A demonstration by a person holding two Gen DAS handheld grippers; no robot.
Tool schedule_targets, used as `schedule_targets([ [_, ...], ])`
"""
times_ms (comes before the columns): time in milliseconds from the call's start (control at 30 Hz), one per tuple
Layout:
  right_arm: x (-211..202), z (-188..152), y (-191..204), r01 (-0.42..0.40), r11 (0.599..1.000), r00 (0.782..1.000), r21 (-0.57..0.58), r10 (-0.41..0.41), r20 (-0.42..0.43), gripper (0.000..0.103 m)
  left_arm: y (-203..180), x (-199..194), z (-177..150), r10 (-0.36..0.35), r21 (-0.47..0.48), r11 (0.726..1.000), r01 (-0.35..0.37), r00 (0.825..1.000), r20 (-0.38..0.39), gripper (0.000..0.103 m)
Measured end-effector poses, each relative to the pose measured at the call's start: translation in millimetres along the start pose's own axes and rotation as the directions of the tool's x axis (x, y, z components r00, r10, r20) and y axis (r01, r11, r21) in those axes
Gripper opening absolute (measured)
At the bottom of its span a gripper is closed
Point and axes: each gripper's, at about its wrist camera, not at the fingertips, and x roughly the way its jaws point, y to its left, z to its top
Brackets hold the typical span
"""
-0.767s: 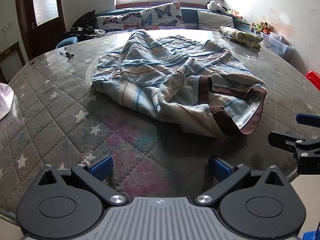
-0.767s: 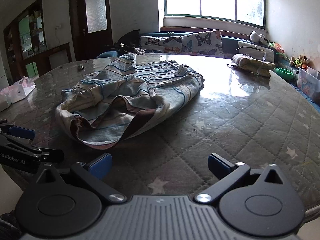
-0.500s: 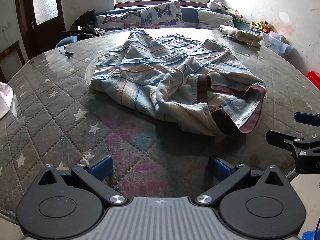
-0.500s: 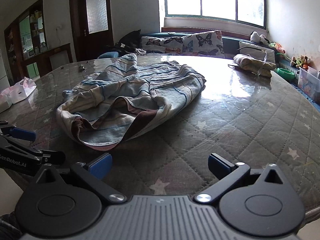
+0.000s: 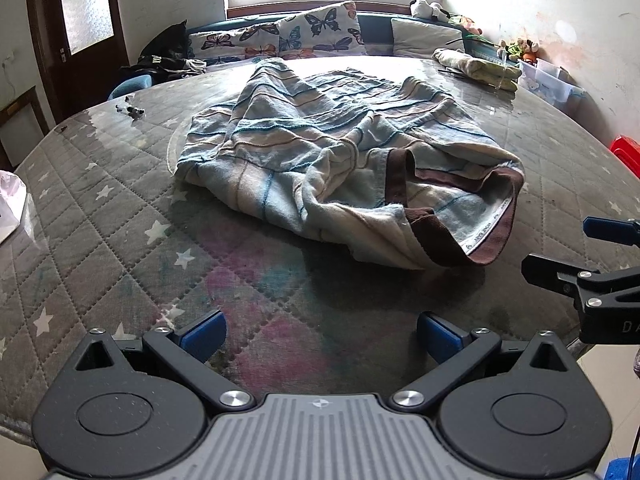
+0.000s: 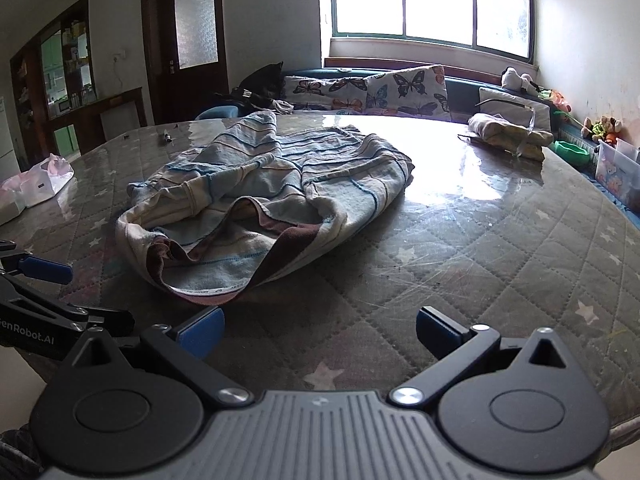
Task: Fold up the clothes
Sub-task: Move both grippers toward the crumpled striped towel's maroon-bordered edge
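Striped blue-and-cream garment (image 5: 340, 160) with a brown ribbed hem (image 5: 436, 236), lying crumpled around the middle of the round table (image 5: 100, 208), hem end nearest the near edge and gaping in a loop, care label showing inside. Rest of it rumpled back toward the far edge. Star-quilted cover under a glossy top, lots of glare from the window.

Left gripper (image 5: 320, 330) hovering above the near edge, jaws spread wide, blue pads (image 5: 202, 330) holding nothing, short of the hem. Right gripper (image 6: 320, 330) same deal: released, parked above the near edge just to the right of the hem, not touching cloth.

Folded yellowish cloth bundle (image 6: 504, 136) near the far right edge. White plastic bag (image 6: 40, 184) at the left edge. Small dark bits (image 5: 130, 110) toward the far left edge, too tiny to make out.
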Motion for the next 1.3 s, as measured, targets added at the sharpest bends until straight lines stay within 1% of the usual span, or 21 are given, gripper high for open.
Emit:
schedule_targets([
  [367, -3, 3, 2, -0.015, 1.0, 1.0, -0.015, 0.015, 0.014, 0.103, -3, -5, 5, 0.017, 0.003, 1.0, -0.017, 1.0, 0.012, 0.103],
  [733, 2, 8, 2, -0.028, 0.999, 1.0, -0.023, 0.028, 0.009, 0.102, -2, 0, 9, 0.019, 0.0, 1.0, -0.019, 1.0, 0.0, 0.103],
  [967, 7, 11, 1, -0.029, 0.999, 1.0, -0.023, 0.029, 0.0, 0.102, 5, 4, 13, 0.019, -0.021, 1.0, -0.019, 1.0, -0.013, 0.103],
  [1100, 12, 14, 0, -0.03, 0.999, 1.0, -0.022, 0.03, -0.008, 0.099, 8, 6, 16, 0.018, -0.03, 0.999, -0.019, 1.0, -0.016, 0.103],
  [1300, 18, 17, 1, -0.042, 0.999, 0.999, -0.029, 0.042, -0.013, 0.098, 12, 8, 21, 0.013, -0.038, 0.999, -0.013, 1.0, -0.017, 0.103],
])
